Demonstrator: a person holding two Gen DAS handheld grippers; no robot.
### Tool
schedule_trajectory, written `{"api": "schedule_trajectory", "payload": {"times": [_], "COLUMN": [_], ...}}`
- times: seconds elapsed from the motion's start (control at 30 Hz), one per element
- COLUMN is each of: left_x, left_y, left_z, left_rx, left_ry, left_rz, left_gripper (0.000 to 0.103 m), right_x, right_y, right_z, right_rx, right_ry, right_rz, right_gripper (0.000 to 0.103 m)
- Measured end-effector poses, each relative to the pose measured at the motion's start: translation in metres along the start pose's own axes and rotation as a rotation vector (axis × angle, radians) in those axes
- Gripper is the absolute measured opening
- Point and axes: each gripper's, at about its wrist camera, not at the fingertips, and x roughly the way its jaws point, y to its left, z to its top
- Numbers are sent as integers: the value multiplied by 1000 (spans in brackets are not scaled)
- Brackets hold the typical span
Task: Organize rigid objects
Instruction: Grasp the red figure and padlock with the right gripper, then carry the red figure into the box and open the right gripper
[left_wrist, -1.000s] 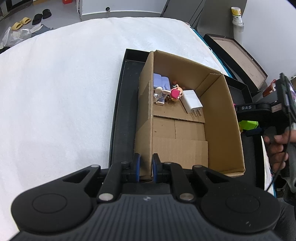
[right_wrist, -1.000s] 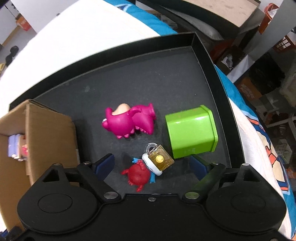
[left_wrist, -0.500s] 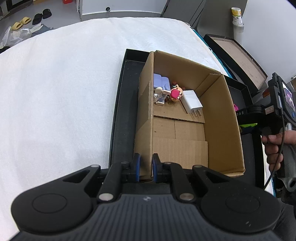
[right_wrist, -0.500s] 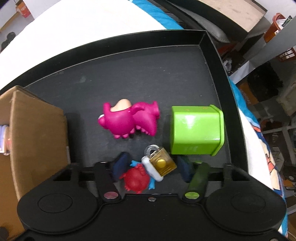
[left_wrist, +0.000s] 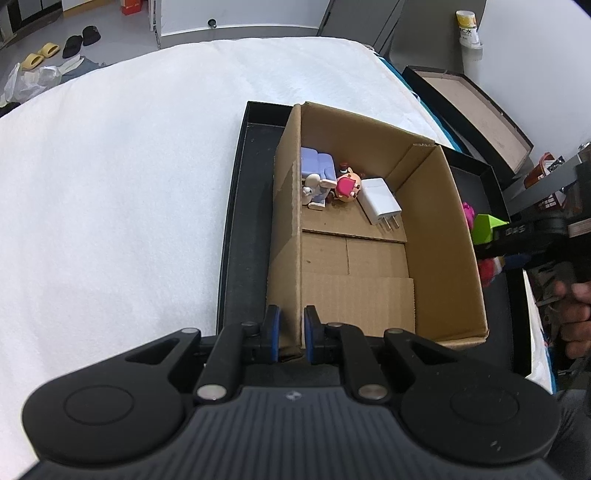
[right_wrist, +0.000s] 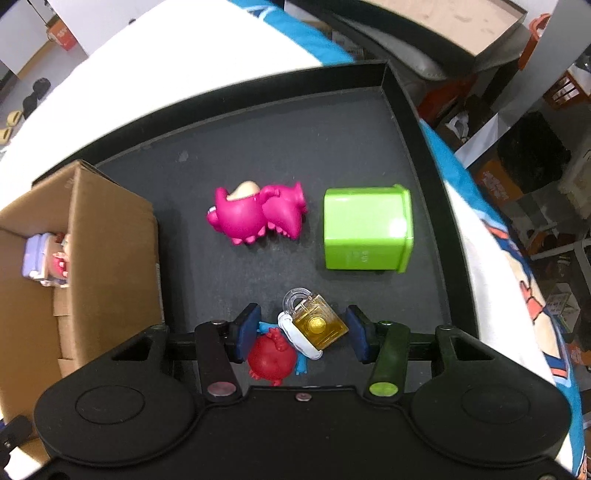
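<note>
My left gripper is shut on the near left wall of the cardboard box, which stands in a black tray. Inside the box lie a lilac toy, a pink-headed figure and a white charger. My right gripper straddles a red figure with a gold padlock; the left pad touches the figure, the right pad stands just clear of the padlock. A pink dinosaur and a green bin lie beyond on the tray.
The box stands at the left in the right wrist view. White bedding lies left of the tray. A second dark tray sits at the far right, off the bed.
The right gripper's jaws narrowed around the red figure and padlock, and it pulled back a little from the tray's far rim. The left gripper has not moved.
</note>
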Motion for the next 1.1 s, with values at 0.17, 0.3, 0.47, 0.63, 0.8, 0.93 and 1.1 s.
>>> {"api": "schedule_trajectory", "payload": {"times": [0.17, 0.3, 0.47, 0.63, 0.8, 0.93, 1.1], "left_x": [1, 1, 1, 0, -2, -2, -1], "left_y": [-3, -3, -1, 1, 5, 8, 11], "left_z": [-1, -1, -1, -2, -3, -3, -3], "left_rx": [15, 18, 18, 15, 0, -5, -7], "left_ry": [9, 9, 6, 5, 1, 5, 6], "left_rz": [-6, -11, -20, -33, -55, -70, -87], "left_gripper": [12, 12, 12, 12, 12, 12, 12], "right_x": [-23, -41, -56, -69, -82, -92, -99], "right_y": [-1, 6, 12, 19, 32, 43, 60], "right_z": [1, 0, 3, 6, 6, 5, 4], "right_rx": [-43, -60, -82, -84, -111, -133, -163], "right_ry": [-63, -96, -132, -151, -175, -195, -206], "right_rz": [20, 45, 66, 92, 106, 122, 138], "right_gripper": [49, 49, 49, 49, 49, 49, 49]}}
